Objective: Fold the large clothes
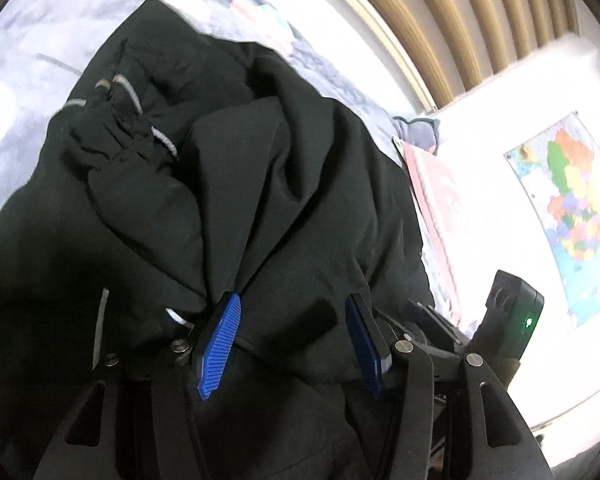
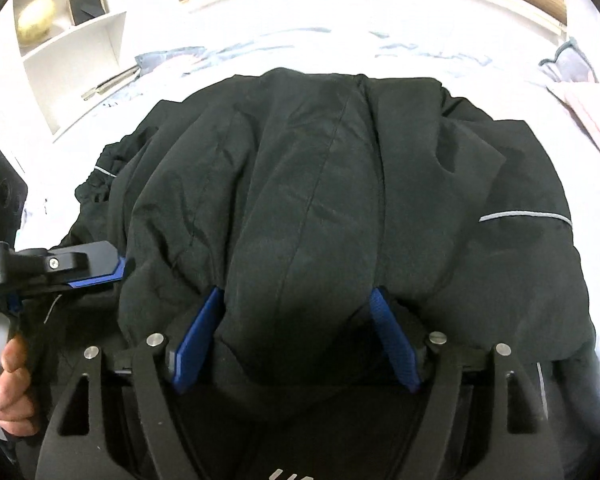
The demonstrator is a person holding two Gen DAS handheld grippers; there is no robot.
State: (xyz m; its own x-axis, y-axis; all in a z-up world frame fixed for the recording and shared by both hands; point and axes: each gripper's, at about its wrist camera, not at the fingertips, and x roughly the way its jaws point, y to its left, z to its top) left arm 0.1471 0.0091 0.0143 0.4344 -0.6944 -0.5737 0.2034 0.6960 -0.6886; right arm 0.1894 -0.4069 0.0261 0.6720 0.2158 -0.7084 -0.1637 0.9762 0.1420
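Note:
A large black jacket (image 2: 340,184) with thin grey reflective stripes lies bunched on a bed. It fills the left wrist view (image 1: 220,184) too. My left gripper (image 1: 292,300) stands open, its blue pads on either side of a thick fold of the jacket. My right gripper (image 2: 296,292) is also open, with a rounded bulge of jacket between its blue pads. The left gripper also shows at the left edge of the right wrist view (image 2: 100,268), against the jacket's side.
The pale patterned bedspread (image 2: 300,48) lies under the jacket. A wooden headboard (image 1: 440,20) is behind it, with a pink cloth (image 1: 436,200) and a wall map (image 1: 568,208) to the right. White shelves (image 2: 72,28) stand at the far left.

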